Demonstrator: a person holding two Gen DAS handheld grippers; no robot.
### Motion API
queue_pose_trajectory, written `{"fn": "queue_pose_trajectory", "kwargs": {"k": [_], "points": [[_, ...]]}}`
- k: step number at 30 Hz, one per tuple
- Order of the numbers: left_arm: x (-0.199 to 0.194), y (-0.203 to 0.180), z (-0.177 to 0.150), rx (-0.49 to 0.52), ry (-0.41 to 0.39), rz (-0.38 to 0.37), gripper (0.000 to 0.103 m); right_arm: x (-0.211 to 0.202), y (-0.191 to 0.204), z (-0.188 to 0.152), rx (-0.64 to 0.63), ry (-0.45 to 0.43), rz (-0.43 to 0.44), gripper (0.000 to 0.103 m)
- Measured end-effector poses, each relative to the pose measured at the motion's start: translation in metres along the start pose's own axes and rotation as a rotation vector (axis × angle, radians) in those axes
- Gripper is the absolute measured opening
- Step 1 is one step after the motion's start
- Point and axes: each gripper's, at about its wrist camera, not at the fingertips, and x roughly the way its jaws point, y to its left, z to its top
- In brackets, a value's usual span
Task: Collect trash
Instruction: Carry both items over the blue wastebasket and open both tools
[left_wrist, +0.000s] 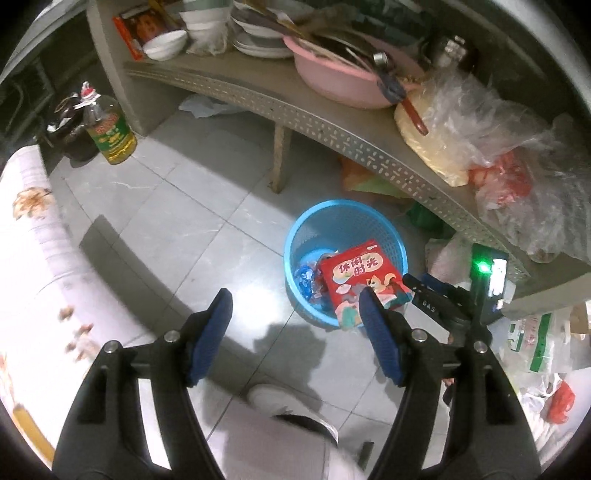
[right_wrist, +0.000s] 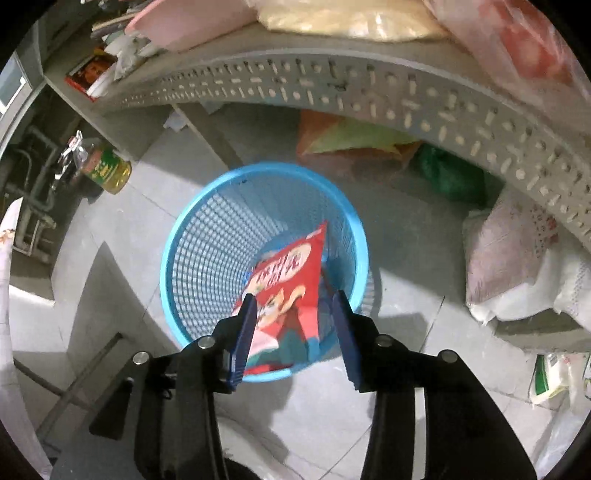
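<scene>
A blue mesh trash basket (left_wrist: 308, 221) (right_wrist: 207, 236) stands on the tiled floor beside the shelf. A red snack bag (left_wrist: 360, 275) (right_wrist: 291, 273) lies inside it, leaning on the near wall, with a blue-and-white wrapper (left_wrist: 308, 278) at the bottom. My right gripper (right_wrist: 295, 306) is open just above the basket's near rim, its fingers either side of the bag without gripping it; it also shows in the left wrist view (left_wrist: 424, 291). My left gripper (left_wrist: 295, 306) is open and empty, above the floor left of the basket.
A perforated grey shelf (left_wrist: 332, 129) (right_wrist: 332, 88) overhangs the basket, loaded with a pink basin (left_wrist: 332, 85), bowls and plastic bags. An oil bottle (left_wrist: 110, 133) (right_wrist: 105, 166) stands on the floor at left. Sacks (right_wrist: 517, 266) and bags (left_wrist: 535, 332) lie at right.
</scene>
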Motion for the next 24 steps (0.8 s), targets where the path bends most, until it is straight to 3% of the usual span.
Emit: {"fn": "queue_pose_trajectory", "kwargs": {"k": [4, 12, 17, 22, 24], "points": [[-0.036, 0.015, -0.025, -0.022, -0.030, -0.011, 0.067, 0.012, -0.021, -0.011, 0.133, 0.101, 0.136, 0.049], [-0.125, 0.039, -0.099, -0.088, -0.137, -0.055, 0.068, 0.057, -0.051, -0.016, 0.341, 0.258, 0.291, 0.053], [-0.172, 0.042, -0.153, -0.136, -0.252, -0.035, 0.069, 0.070, -0.044, -0.016, 0.370, 0.287, 0.302, 0.052], [-0.185, 0.038, -0.190, -0.200, -0.299, -0.056, 0.069, 0.073, -0.033, -0.013, 0.340, 0.290, 0.297, 0.014], [-0.187, 0.039, -0.202, -0.227, -0.315, -0.070, 0.069, 0.061, -0.024, -0.008, 0.280, 0.246, 0.266, 0.007]]}}
